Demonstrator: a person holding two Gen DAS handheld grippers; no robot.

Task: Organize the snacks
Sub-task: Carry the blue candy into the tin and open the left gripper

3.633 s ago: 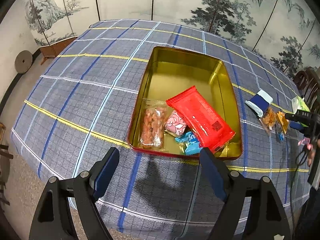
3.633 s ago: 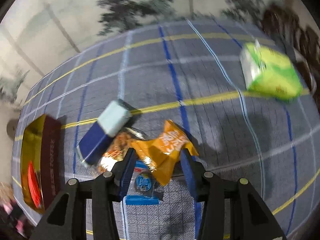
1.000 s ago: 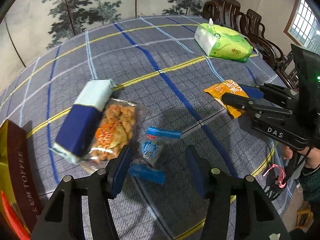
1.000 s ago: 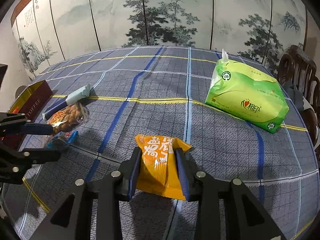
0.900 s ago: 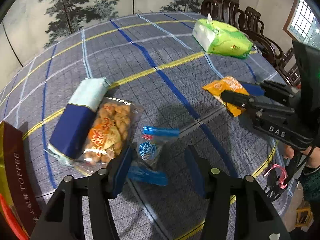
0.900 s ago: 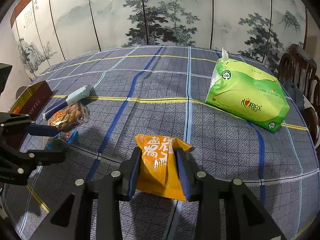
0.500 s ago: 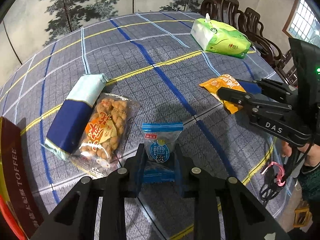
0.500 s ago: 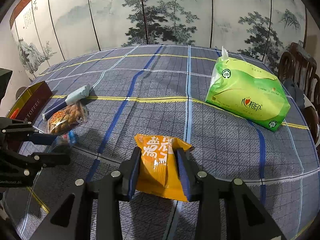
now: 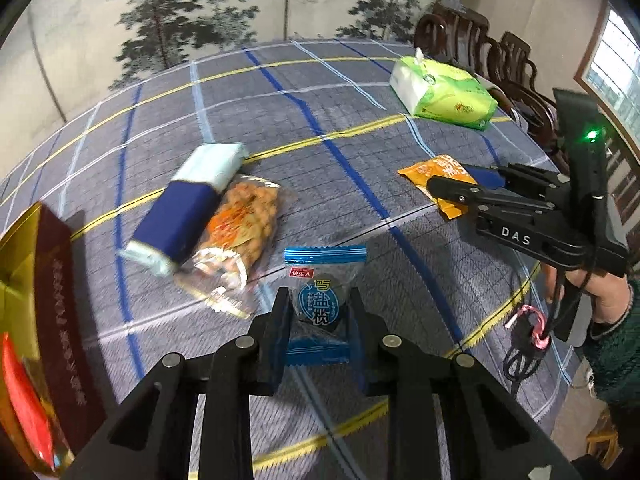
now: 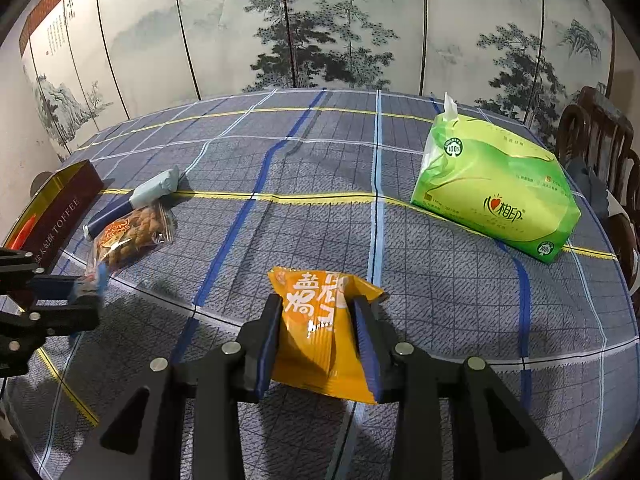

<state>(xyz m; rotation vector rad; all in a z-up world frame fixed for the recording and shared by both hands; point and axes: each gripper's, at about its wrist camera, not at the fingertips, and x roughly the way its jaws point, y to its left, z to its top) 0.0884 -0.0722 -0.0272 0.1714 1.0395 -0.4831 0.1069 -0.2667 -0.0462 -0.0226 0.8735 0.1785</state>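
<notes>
pickup step: left gripper (image 9: 318, 320) jaws pinching blue packet (image 9: 322, 300), right gripper (image 10: 316, 344) jaws pinching orange packet (image 10: 320, 320). next, carrying both to tin (image 9: 24, 248), frame's left edge.

blue snack packet (image 9: 322, 304) pinched upright; orange packet (image 10: 320, 328) likewise; peanut bag (image 9: 240, 224) flat beside navy bar (image 9: 188, 216).
</notes>
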